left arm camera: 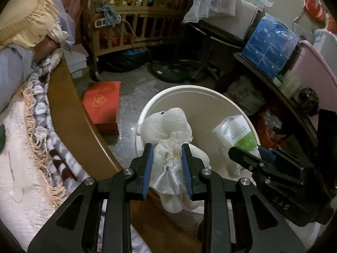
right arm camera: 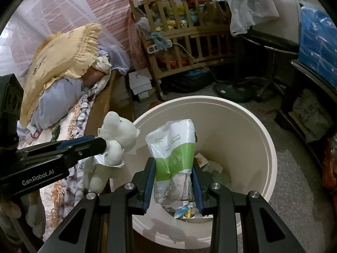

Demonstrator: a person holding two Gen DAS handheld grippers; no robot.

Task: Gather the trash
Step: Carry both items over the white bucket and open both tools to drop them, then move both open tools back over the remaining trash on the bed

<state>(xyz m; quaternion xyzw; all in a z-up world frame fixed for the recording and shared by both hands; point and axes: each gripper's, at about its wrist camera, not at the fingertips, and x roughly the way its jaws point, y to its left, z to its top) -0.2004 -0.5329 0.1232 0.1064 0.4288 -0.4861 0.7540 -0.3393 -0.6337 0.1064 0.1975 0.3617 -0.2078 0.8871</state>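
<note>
My left gripper [left arm camera: 167,147] is shut on a white plush bear in a white dress [left arm camera: 168,139] and holds it over the near left rim of a round white bin [left arm camera: 183,89]. My right gripper [right arm camera: 173,162] is shut on a white and green plastic package [right arm camera: 174,154] and holds it upright over the open bin [right arm camera: 267,139]. The bin bottom holds scraps of paper and wrappers [right arm camera: 212,166]. The right gripper and package show at the right in the left wrist view [left arm camera: 238,135]; the left gripper and bear show at the left in the right wrist view [right arm camera: 118,135].
A bed with a patterned blanket [left arm camera: 42,130] and wooden frame [left arm camera: 69,109] lies left of the bin. A red box [left arm camera: 103,103] sits on the floor. A wooden crib [right arm camera: 185,42], a fan base [right arm camera: 233,90] and a cluttered dark shelf [left arm camera: 273,84] stand behind and right.
</note>
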